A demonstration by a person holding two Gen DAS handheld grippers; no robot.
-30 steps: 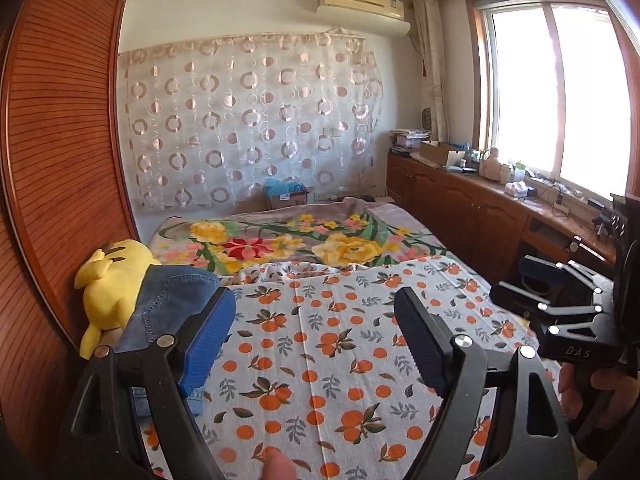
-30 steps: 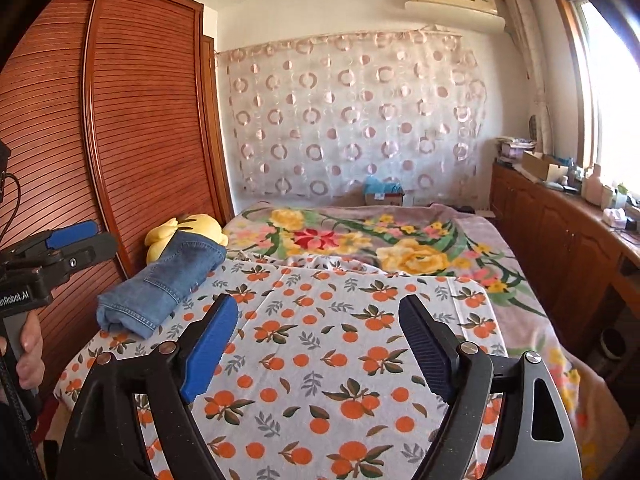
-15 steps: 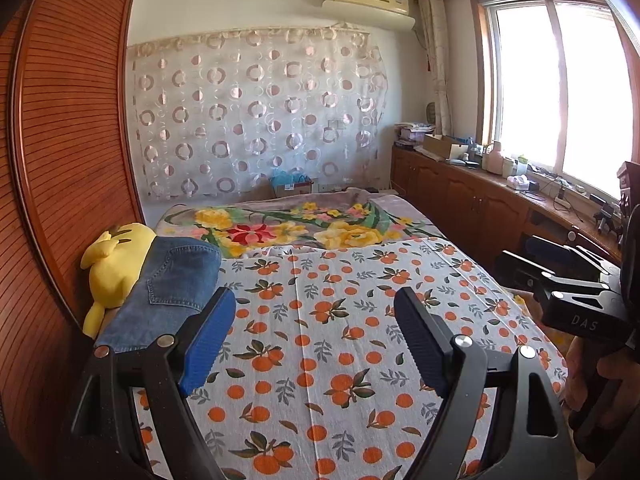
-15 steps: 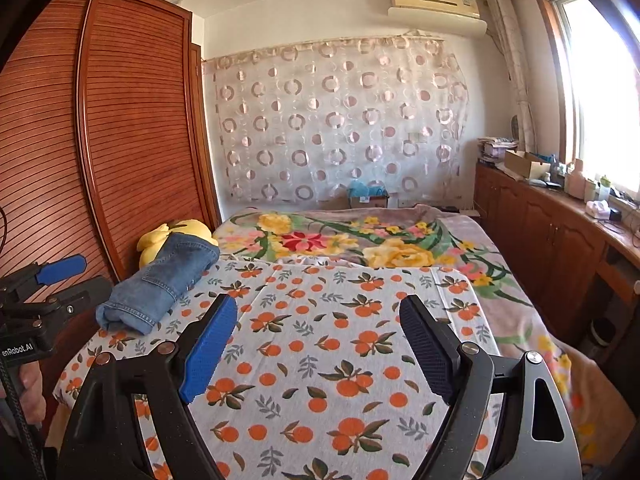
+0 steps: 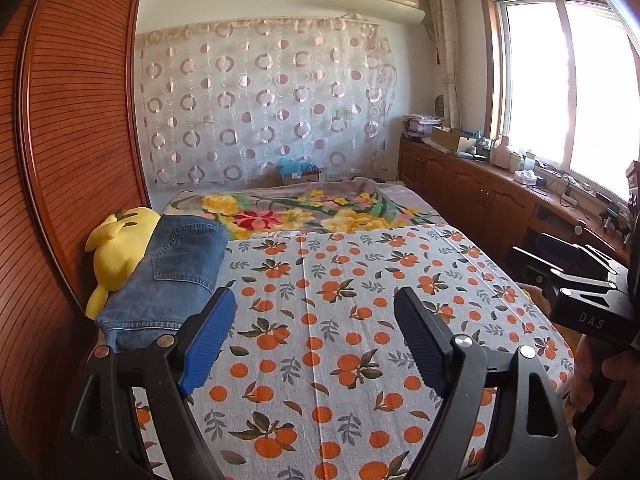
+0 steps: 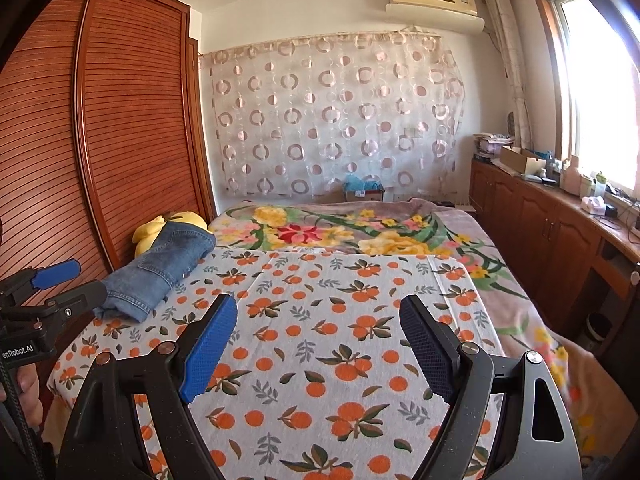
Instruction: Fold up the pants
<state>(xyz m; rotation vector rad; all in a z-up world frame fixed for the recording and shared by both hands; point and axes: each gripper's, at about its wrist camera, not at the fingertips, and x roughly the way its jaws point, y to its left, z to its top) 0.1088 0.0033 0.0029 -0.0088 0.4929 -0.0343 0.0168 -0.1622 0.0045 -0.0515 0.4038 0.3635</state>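
The folded blue denim pants lie at the left edge of the orange-print bedsheet, covering most of a yellow plush toy. Only part of the person's hand shows at the frame edge. The left gripper and right gripper each hold their 2 fingers wide apart, empty, above the sheet.

Black gripper frames, blue ribbed pads, silver screws.
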